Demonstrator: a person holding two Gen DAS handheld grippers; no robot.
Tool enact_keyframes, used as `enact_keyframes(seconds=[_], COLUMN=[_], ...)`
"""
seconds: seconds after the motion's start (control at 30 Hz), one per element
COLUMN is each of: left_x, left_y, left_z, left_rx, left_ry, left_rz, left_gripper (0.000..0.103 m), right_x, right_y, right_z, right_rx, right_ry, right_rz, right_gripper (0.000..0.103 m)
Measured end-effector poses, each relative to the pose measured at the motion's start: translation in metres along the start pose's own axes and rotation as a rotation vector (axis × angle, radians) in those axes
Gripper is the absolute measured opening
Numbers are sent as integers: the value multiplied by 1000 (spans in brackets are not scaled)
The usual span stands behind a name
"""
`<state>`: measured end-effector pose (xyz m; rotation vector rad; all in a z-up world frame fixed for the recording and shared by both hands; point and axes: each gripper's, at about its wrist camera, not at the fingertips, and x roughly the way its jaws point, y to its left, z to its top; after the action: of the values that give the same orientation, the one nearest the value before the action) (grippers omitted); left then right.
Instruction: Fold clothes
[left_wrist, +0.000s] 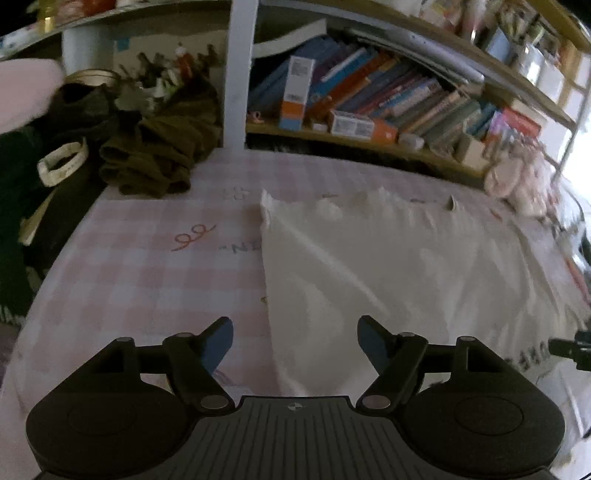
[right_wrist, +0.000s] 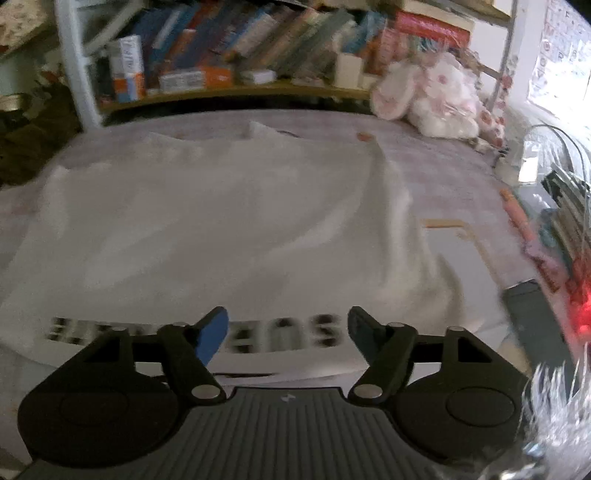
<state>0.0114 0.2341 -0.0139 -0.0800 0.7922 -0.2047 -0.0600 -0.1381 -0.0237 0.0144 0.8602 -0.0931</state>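
A white garment (left_wrist: 388, 266) with black lettering lies spread on a pink checked cloth (left_wrist: 147, 266). My left gripper (left_wrist: 295, 343) is open and empty, hovering over the garment's near left edge. In the right wrist view the same white garment (right_wrist: 221, 221) fills the middle, with its black lettering (right_wrist: 258, 332) near the fingers. My right gripper (right_wrist: 288, 336) is open and empty, just above the lettered near edge. The tip of the other gripper (left_wrist: 572, 349) shows at the right edge of the left wrist view.
A pile of dark brown clothes (left_wrist: 159, 155) lies at the back left. A bookshelf (left_wrist: 388, 99) runs along the back. A pink plush toy (right_wrist: 436, 96) sits at the back right. A dark flat object (right_wrist: 535, 317) and clutter lie on the right.
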Motion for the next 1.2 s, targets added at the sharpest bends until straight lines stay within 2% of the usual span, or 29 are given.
enact_keyframes(seconds=[0.2, 0.33, 0.43, 0.53, 0.67, 0.9, 1.07, 1.2], left_x=[7, 4, 6, 16, 24, 32, 39, 45], left_y=[29, 40, 48, 58, 75, 93, 106, 106], left_z=[2, 3, 3, 1, -1, -4, -7, -7], left_rx=[29, 56, 43, -20, -140, -280, -385, -412], left_ry=[28, 45, 69, 135, 183, 212, 233, 254], left_rz=[-121, -157, -180, -207, -300, -372, -410, -440], left_gripper=[76, 84, 86, 86, 86, 86, 86, 86], right_x=[-17, -25, -29, -30, -29, -23, -21, -16], right_y=[67, 103, 125, 147, 179, 211, 235, 249], right_z=[0, 2, 3, 4, 7, 8, 2, -3], right_rx=[-4, -14, -61, -129, -236, -324, -440, -493], right_ry=[-45, -47, -42, -30, -14, 22, 52, 87], right_rz=[-24, -25, -19, 16, 80, 130, 201, 240], right_gripper=[75, 75, 76, 76, 76, 75, 73, 67])
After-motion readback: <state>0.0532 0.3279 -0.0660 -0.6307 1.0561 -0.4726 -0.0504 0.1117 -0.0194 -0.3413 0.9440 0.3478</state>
